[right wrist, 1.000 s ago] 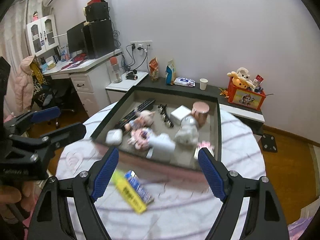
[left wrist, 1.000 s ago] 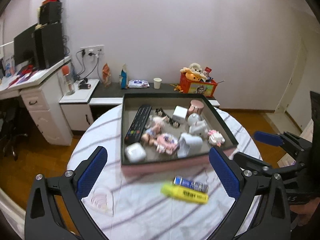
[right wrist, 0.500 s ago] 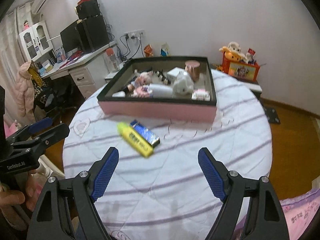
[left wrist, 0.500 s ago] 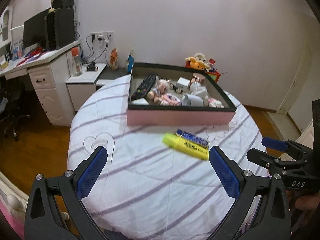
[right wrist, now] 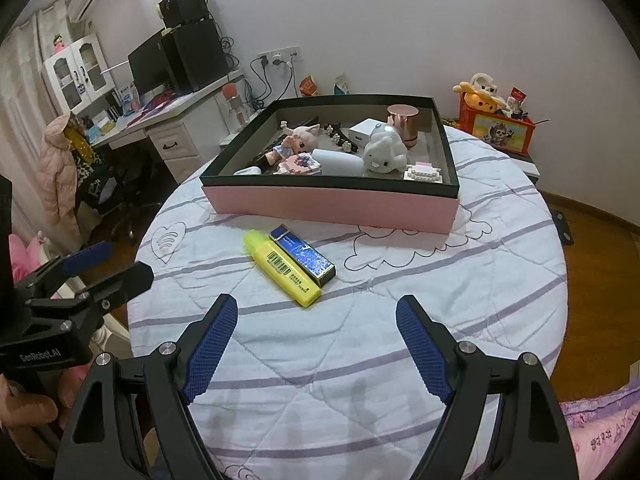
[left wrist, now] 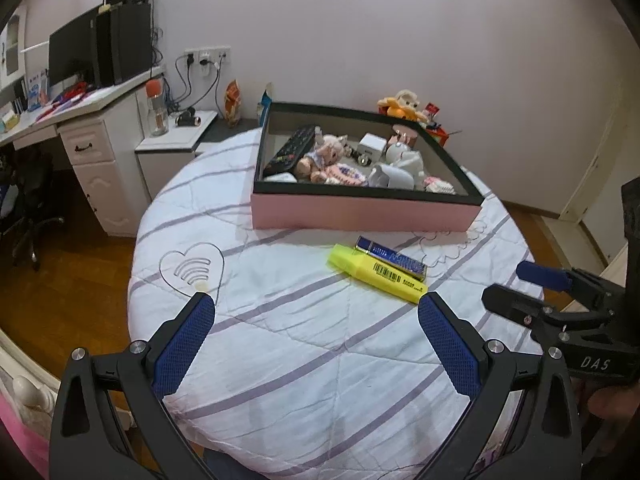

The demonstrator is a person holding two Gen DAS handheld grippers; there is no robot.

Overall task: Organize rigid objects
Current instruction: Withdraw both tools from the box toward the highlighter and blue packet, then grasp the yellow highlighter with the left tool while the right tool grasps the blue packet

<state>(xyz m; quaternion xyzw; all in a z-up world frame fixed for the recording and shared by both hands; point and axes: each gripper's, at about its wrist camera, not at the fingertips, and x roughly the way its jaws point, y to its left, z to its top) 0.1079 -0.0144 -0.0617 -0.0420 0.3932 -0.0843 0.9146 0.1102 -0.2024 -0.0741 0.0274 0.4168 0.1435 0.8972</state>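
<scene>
Left wrist view looks down over a round table (left wrist: 320,360) covered with a white quilted cloth with pale purple stripes. The landmark is the pink box (left wrist: 360,212) with a black rim, which stands on the far half of the table. Inside it lie a black remote (left wrist: 290,150) along its left wall, a small doll (left wrist: 324,152) beside the remote, a white cube (left wrist: 372,145) and a copper-coloured cylinder (left wrist: 406,134) toward its back, and a white plush toy (left wrist: 404,160) near its right wall.

Just in front of the box, on the bare cloth, a yellow highlighter (left wrist: 376,274) lies at a slant with a blue rectangular packet (left wrist: 390,258) touching its far side. Neither one touches the box.

Nearer than both, the left gripper (left wrist: 316,312) hangs above the cloth with its blue pads spread wide and nothing between them. The highlighter's near end lies close to its right finger, apart from it.

Right wrist view shows the same pair in front of the box, the highlighter (right wrist: 282,268) on the left and the packet (right wrist: 302,254) against its right side. The right gripper (right wrist: 316,314) is spread wide too, empty, on the near side of them and well short of the box (right wrist: 328,204). Each gripper appears at the edge of the other's view.
</scene>
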